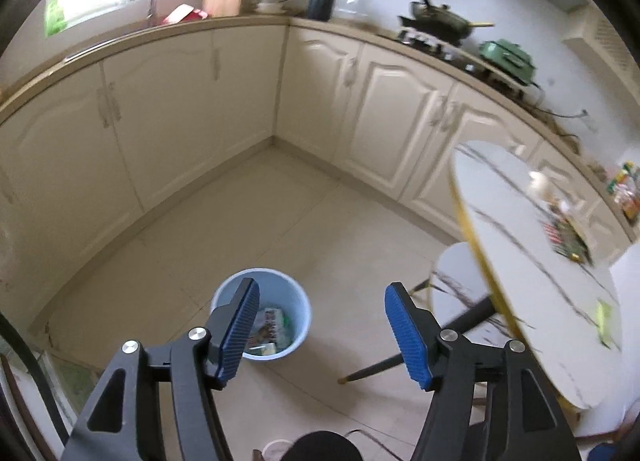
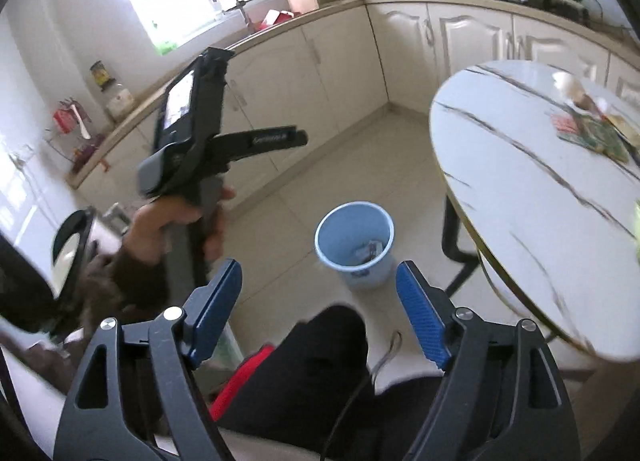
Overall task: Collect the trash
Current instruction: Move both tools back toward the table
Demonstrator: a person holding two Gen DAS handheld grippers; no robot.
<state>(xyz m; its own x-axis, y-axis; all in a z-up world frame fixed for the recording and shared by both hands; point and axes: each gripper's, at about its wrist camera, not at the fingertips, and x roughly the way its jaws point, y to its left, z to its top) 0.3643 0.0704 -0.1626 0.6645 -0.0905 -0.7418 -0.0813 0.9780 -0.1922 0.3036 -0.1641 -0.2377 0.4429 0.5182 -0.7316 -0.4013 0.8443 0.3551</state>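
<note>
A light blue waste bin (image 1: pixel 298 301) stands on the tiled floor, with crumpled wrappers (image 1: pixel 269 327) lying at its bottom. My left gripper (image 1: pixel 322 293) hangs open well above the bin, with nothing between its blue pads. In the right wrist view the same bin (image 2: pixel 354 257) sits beside the table, and my right gripper (image 2: pixel 320 275) is open and empty high above it. A round marble-look table (image 2: pixel 520 189) carries more trash: packets and paper scraps (image 2: pixel 592 133) at its far side. The same litter (image 1: pixel 566 237) shows blurred in the left wrist view.
Cream kitchen cabinets (image 1: pixel 192 109) wrap around the corner behind the bin. A stove with a pan (image 1: pixel 436 19) and a green pot (image 1: pixel 508 57) sit on the counter. A stool (image 1: pixel 456 285) stands under the table. A person's hand (image 2: pixel 176 221) holds the left gripper's handle.
</note>
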